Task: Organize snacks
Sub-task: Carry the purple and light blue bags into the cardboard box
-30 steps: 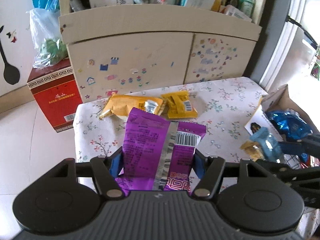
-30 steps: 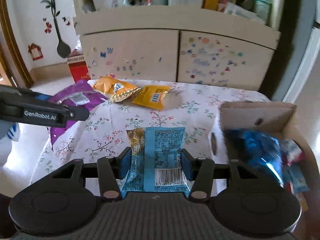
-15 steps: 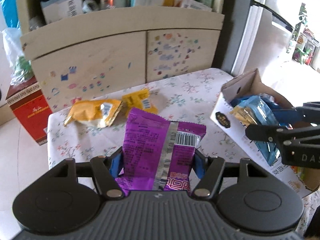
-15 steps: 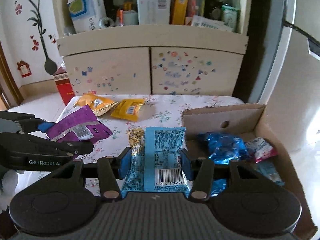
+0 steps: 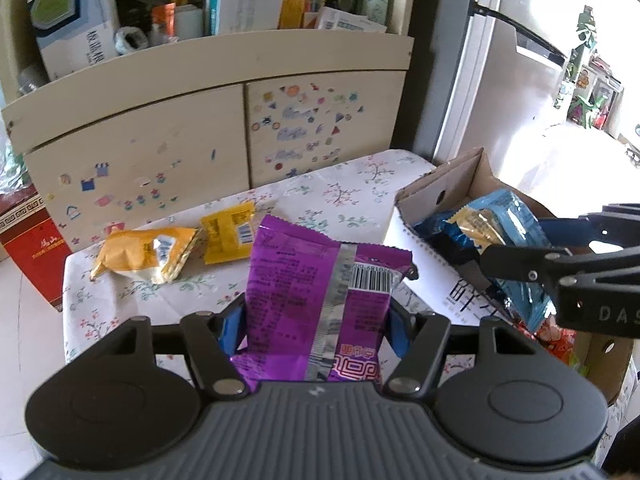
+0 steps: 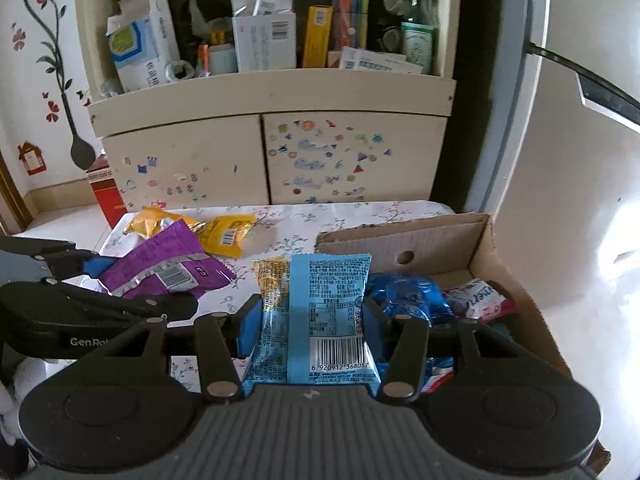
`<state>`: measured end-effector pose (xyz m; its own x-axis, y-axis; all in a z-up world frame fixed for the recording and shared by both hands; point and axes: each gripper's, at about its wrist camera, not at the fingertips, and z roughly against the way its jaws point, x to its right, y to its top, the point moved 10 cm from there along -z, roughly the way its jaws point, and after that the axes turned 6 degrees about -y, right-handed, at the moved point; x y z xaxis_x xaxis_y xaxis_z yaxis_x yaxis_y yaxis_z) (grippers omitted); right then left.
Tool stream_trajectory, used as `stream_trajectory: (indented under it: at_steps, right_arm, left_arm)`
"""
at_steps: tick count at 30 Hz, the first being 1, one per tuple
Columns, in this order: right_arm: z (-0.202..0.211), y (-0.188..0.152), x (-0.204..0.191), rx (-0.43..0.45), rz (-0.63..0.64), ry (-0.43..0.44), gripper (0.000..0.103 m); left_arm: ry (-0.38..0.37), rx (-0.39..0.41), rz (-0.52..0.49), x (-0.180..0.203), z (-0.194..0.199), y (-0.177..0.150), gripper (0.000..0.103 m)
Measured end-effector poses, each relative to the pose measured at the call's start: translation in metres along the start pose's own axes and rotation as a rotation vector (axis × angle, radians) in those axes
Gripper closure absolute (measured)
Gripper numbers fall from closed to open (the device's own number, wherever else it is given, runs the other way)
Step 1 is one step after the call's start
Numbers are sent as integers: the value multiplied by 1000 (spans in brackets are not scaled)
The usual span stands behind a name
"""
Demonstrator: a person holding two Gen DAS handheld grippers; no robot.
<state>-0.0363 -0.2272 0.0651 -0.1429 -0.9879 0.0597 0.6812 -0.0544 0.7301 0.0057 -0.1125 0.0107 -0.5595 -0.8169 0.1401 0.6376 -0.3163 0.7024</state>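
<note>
My left gripper is shut on a purple snack packet and holds it above the floral table. The packet also shows in the right wrist view. My right gripper is shut on a light blue snack packet and holds it over the near end of the cardboard box. In the left wrist view the blue packet hangs over the box. Two yellow packets lie on the table at the far left.
The box holds a dark blue packet and a pink-and-white packet. A cream cabinet with stickers and a cluttered shelf stands behind the table. A red carton sits on the floor at the left.
Both grippers have moved right with their packets. The blue packet now hangs over the box. The purple packet has come closer to the box.
</note>
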Motion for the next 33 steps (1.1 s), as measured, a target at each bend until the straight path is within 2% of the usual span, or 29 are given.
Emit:
stream_trajectory:
  at_steps: [7, 19, 28, 33]
  right_arm:
    - [6, 2, 23, 17, -48, -27, 45]
    - [25, 18, 83, 77, -204, -79, 45]
    - [32, 19, 113, 92, -331, -114, 45]
    - [32, 15, 125, 80, -383, -135, 45]
  left_arm:
    - [-27, 19, -23, 21, -11, 9, 36]
    - [-153, 84, -30, 69, -19, 33, 36]
    - [-197, 121, -28, 94, -28, 51, 36]
    - [-197, 143, -24, 99, -35, 66, 36]
